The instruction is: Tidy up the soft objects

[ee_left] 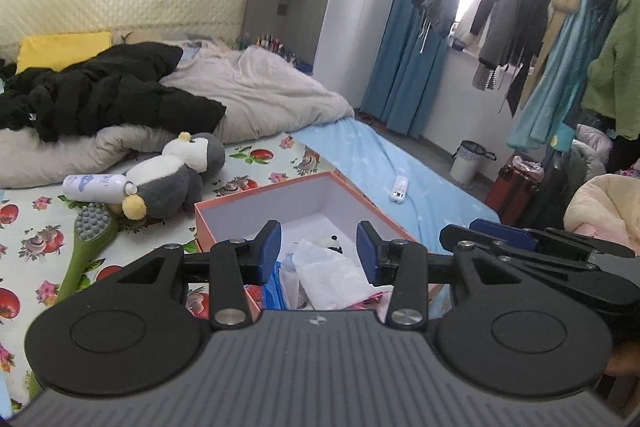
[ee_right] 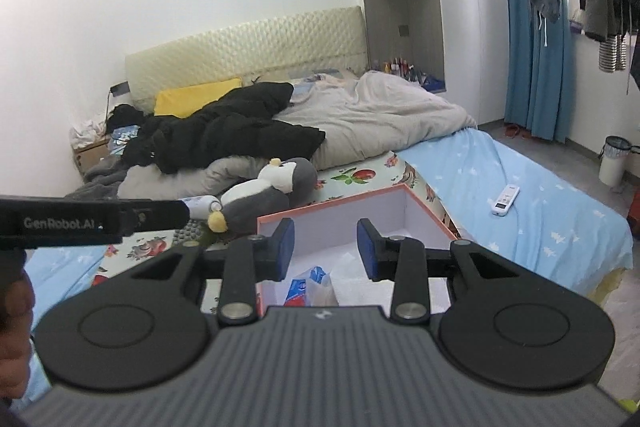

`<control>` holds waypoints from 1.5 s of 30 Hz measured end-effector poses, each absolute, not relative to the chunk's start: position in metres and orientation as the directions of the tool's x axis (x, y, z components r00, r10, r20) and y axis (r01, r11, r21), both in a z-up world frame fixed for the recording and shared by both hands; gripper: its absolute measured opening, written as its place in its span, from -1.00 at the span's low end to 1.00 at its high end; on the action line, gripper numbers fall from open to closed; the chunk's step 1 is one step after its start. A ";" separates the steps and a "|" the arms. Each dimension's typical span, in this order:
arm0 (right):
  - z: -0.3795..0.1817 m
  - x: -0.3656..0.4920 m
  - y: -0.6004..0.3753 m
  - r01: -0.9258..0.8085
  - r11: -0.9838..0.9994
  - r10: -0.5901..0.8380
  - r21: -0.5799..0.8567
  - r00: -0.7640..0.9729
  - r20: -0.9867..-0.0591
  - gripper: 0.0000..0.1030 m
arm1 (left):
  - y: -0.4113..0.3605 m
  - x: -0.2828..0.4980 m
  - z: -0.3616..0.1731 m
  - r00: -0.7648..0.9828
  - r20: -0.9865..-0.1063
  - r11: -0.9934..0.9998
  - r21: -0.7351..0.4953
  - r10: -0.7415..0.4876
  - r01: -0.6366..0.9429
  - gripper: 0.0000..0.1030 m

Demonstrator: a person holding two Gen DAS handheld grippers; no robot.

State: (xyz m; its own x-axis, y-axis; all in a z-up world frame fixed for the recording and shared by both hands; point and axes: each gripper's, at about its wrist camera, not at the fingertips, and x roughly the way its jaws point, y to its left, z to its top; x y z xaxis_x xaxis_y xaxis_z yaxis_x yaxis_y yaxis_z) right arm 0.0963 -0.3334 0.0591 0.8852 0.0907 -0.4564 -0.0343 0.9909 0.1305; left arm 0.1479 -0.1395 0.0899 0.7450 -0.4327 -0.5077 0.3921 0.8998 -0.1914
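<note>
The left gripper has black linkage arms, round black hubs, silver pivot screws, blue pads on its fingers and a ribbed grey body bearing a small emblem. The right gripper matches it. White "GenRobot.AI" lettering marks the left gripper's black side.

- The box sat on the bed, tissues inside it.
- The plush penguin lay left of the box, touching the bottle.
- The remote lay right of the box.

A white remote lies on the blue sheet; a white bin stands beyond.
</note>
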 end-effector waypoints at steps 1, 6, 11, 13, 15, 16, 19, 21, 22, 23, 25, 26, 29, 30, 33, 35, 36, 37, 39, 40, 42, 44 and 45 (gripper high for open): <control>0.060 0.090 -0.331 -0.032 0.991 0.089 0.131 0.886 -0.456 -0.27 | -0.137 0.139 0.093 0.750 -0.503 0.901 -0.186 -0.429 0.391 -0.07; 0.052 0.068 -0.324 -0.009 0.986 0.087 0.166 0.876 -0.473 -0.27 | -0.127 0.103 0.098 0.756 -0.496 0.902 -0.183 -0.428 0.391 -0.08; 0.049 0.046 -0.317 0.012 0.988 0.063 0.153 0.878 -0.474 -0.27 | -0.118 0.075 0.087 0.745 -0.504 0.898 -0.203 -0.438 0.390 -0.07; 0.047 0.040 -0.315 0.021 0.987 0.056 0.158 0.882 -0.467 -0.27 | -0.116 0.068 0.080 0.744 -0.510 0.900 -0.199 -0.432 0.387 -0.08; 0.044 0.035 -0.314 0.029 0.985 0.053 0.168 0.885 -0.463 -0.27 | -0.114 0.061 0.075 0.749 -0.513 0.906 -0.187 -0.420 0.380 -0.07; 0.043 0.033 -0.314 0.032 0.984 0.054 0.176 0.886 -0.461 -0.27 | -0.114 0.057 0.072 0.752 -0.514 0.909 -0.183 -0.413 0.374 -0.07; 0.042 0.026 -0.314 0.036 0.983 0.051 0.179 0.887 -0.459 -0.27 | -0.112 0.051 0.066 0.758 -0.513 0.914 -0.189 -0.403 0.358 -0.07; 0.042 0.025 -0.313 0.032 0.983 0.054 0.179 0.888 -0.456 -0.27 | -0.110 0.046 0.062 0.766 -0.506 0.918 -0.187 -0.396 0.351 -0.07; 0.041 0.023 -0.312 0.028 0.985 0.054 0.172 0.888 -0.456 -0.27 | -0.110 0.045 0.060 0.770 -0.507 0.921 -0.185 -0.388 0.343 -0.07; 0.041 0.022 -0.311 0.026 0.986 0.054 0.166 0.888 -0.458 -0.27 | -0.110 0.045 0.059 0.772 -0.508 0.923 -0.184 -0.383 0.337 -0.07; 0.038 0.018 -0.308 0.023 0.986 0.057 0.164 0.883 -0.465 -0.27 | -0.110 0.042 0.055 0.772 -0.515 0.927 -0.177 -0.373 0.331 -0.07; 0.037 0.015 -0.308 0.022 0.986 0.059 0.165 0.880 -0.471 -0.27 | -0.109 0.039 0.053 0.774 -0.515 0.929 -0.175 -0.368 0.325 -0.07; 0.030 0.012 -0.306 0.020 0.985 0.070 0.174 0.866 -0.495 -0.27 | -0.105 0.035 0.048 0.781 -0.515 0.936 -0.176 -0.353 0.306 0.05; 0.027 0.012 -0.305 0.019 0.984 0.074 0.176 0.860 -0.505 -0.27 | -0.106 0.033 0.047 0.790 -0.514 0.942 -0.155 -0.333 0.296 0.07; 0.021 0.009 -0.300 0.009 0.987 0.077 0.161 0.848 -0.523 -0.27 | -0.105 0.030 0.044 0.795 -0.516 0.947 -0.138 -0.319 0.290 0.07; 0.018 0.006 -0.298 0.008 0.988 0.077 0.155 0.843 -0.532 -0.27 | -0.102 0.030 0.042 0.786 -0.520 0.942 -0.167 -0.335 0.291 0.07; 0.017 0.005 -0.298 0.007 0.988 0.077 0.154 0.841 -0.536 -0.27 | -0.101 0.030 0.042 0.784 -0.521 0.941 -0.174 -0.338 0.290 0.08; 0.017 0.005 -0.298 0.006 0.989 0.077 0.151 0.840 -0.538 -0.27 | -0.101 0.028 0.041 0.784 -0.523 0.942 -0.174 -0.336 0.288 0.09; 0.016 0.003 -0.298 0.011 0.990 0.070 0.144 0.838 -0.541 -0.27 | -0.101 0.026 0.039 0.782 -0.528 0.944 -0.168 -0.331 0.285 0.11; 0.016 0.002 -0.298 0.011 0.990 0.069 0.144 0.838 -0.542 -0.27 | -0.101 0.025 0.037 0.779 -0.532 0.943 -0.168 -0.332 0.286 0.14; 0.016 0.001 -0.299 0.011 0.991 0.065 0.137 0.837 -0.543 -0.27 | -0.100 0.023 0.035 0.773 -0.537 0.941 -0.172 -0.337 0.290 0.18; 0.016 0.001 -0.298 0.010 0.991 0.064 0.132 0.836 -0.546 -0.27 | -0.100 0.022 0.032 0.765 -0.546 0.940 -0.178 -0.341 0.292 0.19; 0.016 0.001 -0.298 0.009 0.991 0.065 0.132 0.835 -0.547 -0.27 | -0.100 0.021 0.031 0.762 -0.550 0.939 -0.180 -0.342 0.292 0.19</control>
